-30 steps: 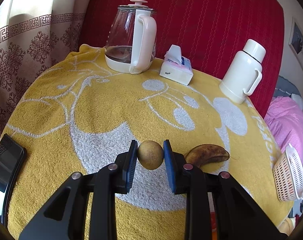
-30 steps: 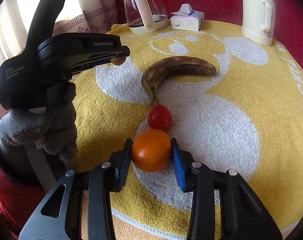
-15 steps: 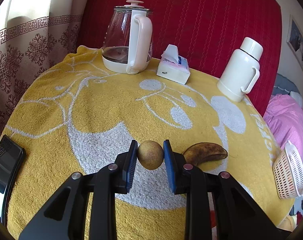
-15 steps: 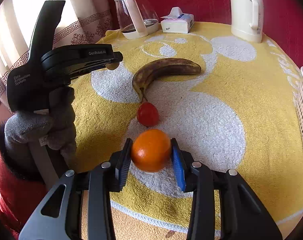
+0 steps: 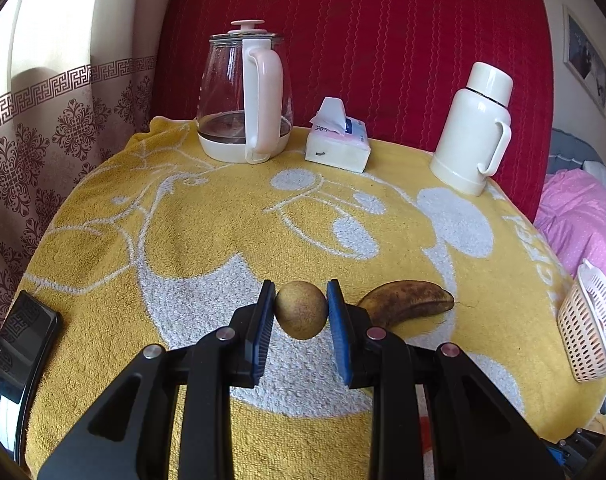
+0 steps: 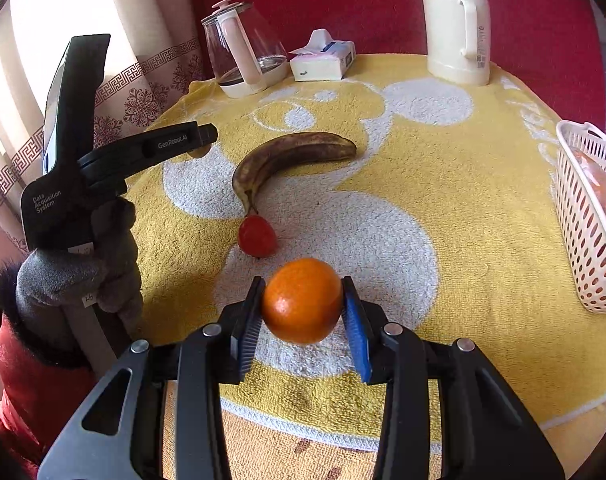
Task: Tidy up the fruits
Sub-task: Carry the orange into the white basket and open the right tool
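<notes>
Yellow terry towel [image 5: 175,240] under the left gripper [image 5: 301,314], clamped on a tan round fruit [image 5: 301,314]; browned banana [image 5: 409,304] just beside at 3 o'clock, white basket [image 5: 587,336] at the towel's right edge, bare towel toward 12 o'clock. From the right wrist: right gripper [image 6: 303,306] pinching an orange [image 6: 302,300]; red fruit [image 6: 257,236] at 11 o'clock touching the banana stem, basket at 3 o'clock, open towel between.
</notes>
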`<action>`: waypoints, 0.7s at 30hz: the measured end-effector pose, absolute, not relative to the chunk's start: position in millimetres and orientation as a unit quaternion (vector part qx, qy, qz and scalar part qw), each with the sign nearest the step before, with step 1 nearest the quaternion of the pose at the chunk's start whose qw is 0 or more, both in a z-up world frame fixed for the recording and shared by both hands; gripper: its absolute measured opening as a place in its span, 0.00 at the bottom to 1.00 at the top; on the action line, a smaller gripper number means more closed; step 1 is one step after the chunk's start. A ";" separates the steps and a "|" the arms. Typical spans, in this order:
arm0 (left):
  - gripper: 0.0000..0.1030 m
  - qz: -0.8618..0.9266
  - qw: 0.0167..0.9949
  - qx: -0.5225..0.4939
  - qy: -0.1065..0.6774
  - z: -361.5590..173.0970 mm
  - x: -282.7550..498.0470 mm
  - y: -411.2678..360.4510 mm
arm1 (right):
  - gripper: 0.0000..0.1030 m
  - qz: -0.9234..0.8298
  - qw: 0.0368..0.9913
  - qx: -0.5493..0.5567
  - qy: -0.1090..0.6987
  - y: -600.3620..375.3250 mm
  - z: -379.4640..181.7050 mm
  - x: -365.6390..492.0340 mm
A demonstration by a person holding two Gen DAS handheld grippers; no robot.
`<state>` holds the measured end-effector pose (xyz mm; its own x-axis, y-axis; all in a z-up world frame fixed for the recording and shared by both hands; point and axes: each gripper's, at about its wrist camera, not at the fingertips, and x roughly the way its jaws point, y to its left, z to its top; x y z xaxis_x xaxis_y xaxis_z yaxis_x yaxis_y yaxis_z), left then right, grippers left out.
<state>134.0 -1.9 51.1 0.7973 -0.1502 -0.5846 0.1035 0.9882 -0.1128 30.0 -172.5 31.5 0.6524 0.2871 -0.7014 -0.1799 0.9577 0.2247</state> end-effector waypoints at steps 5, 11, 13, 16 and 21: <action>0.26 -0.069 0.947 -0.033 0.311 50.2 133.3 -4.3 | 0.38 0.115 0.912 0.078 0.385 -185.8 40.0 25.6; 0.26 -0.070 0.947 -0.033 0.312 50.0 133.6 -4.7 | 0.38 0.095 0.919 0.090 0.371 -204.1 49.9 20.8; 0.26 -0.070 0.947 -0.033 0.312 49.7 133.5 -5.1 | 0.38 0.088 0.922 0.095 0.365 -211.9 54.0 18.8; 0.26 -0.069 0.946 -0.033 0.315 48.4 134.2 -6.0 | 0.38 0.073 0.927 0.104 0.354 -225.8 60.7 13.4; 0.26 -0.069 0.946 -0.033 0.316 47.8 134.8 -6.0 | 0.38 0.034 0.937 0.119 0.327 -257.1 76.3 4.3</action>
